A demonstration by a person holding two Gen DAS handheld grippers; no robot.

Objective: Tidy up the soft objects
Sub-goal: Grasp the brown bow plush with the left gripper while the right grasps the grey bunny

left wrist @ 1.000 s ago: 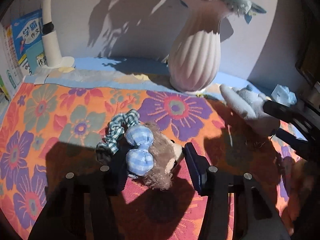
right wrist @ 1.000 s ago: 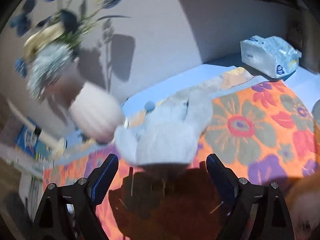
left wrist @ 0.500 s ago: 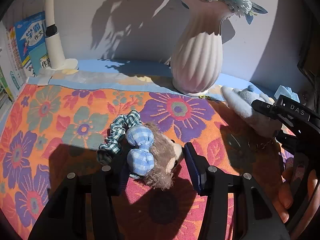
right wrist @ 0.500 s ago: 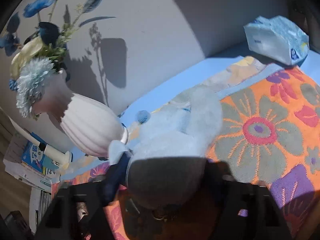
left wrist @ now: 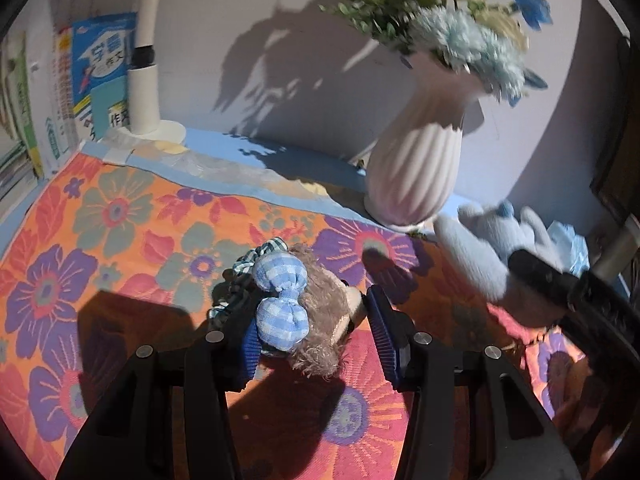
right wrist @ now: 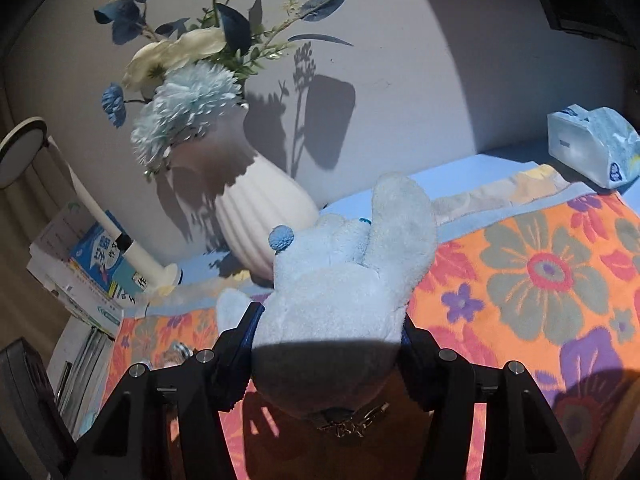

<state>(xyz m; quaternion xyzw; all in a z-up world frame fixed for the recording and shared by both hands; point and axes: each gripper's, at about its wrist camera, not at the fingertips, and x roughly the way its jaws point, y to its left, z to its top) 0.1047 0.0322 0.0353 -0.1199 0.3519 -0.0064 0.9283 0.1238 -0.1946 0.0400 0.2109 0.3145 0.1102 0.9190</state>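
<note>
A brown plush toy with a blue gingham bow sits between the pads of my left gripper, which is shut on it. A green plaid scrunchie hangs against the toy's left side. The toy casts a shadow on the floral cloth below. My right gripper has a pale blue plush rabbit between its pads; the jaws are closing and press on its body. A small metal chain dangles under it. The left wrist view shows the rabbit at the right, with the right gripper on it.
A white ribbed vase of flowers stands at the back against the wall, also in the right wrist view. A white lamp base and books are at the back left. A tissue pack lies at the back right.
The right jaws went from wide apart around the rabbit to pressed against it. My left gripper, still holding the brown toy, shifted a little; the vase and cloth slid in its view.
</note>
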